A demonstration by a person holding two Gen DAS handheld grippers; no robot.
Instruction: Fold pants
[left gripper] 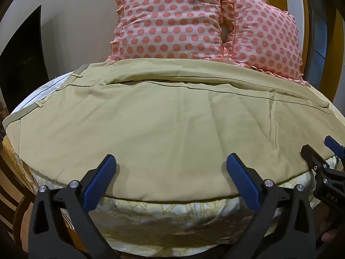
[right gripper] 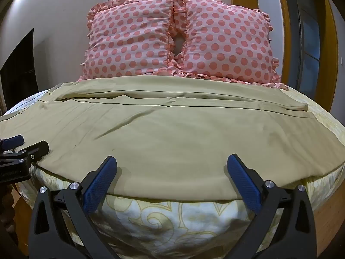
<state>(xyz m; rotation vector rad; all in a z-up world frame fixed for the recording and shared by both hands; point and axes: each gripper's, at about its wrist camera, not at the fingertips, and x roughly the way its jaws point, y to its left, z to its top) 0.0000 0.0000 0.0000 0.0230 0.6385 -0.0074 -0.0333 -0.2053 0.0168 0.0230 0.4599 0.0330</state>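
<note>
1. Pale walls close off the far end of the room, with a dark opening (left gripper: 23, 60) on the left and a yellow-framed door or window (right gripper: 310, 38) on the right.

2. Filling most of both views is a bed (right gripper: 163, 222) covered in a white sheet with a gold scroll pattern; two pink pillows (right gripper: 176, 41) with coral dots and ruffled edges stand side by side at its head.

3. Khaki pants (left gripper: 163, 133) lie flat across the bed, waistband and belt loops (left gripper: 41, 103) toward the left, hems (right gripper: 301, 108) toward the right. One leg lies nearer the pillows, the other nearer the cameras, with a dark seam line between them. The cloth is mostly smooth, with shallow creases fanning toward the near edge, which overhangs the sheet slightly.

4. My reading: the pants are spread out but no fold has been made, so the first fold is in hand, probably bringing the near leg over onto the far one.

5. The left gripper (left gripper: 170, 164) hovers at the near edge toward the waist, its fingers spread wide and holding nothing.

6. The right gripper (right gripper: 171, 165) hovers at the same edge toward the hems, fingers likewise wide apart and empty.

7. Next, each would need to pinch the near edge, lift together, and carry it evenly so the seams line up.
</note>
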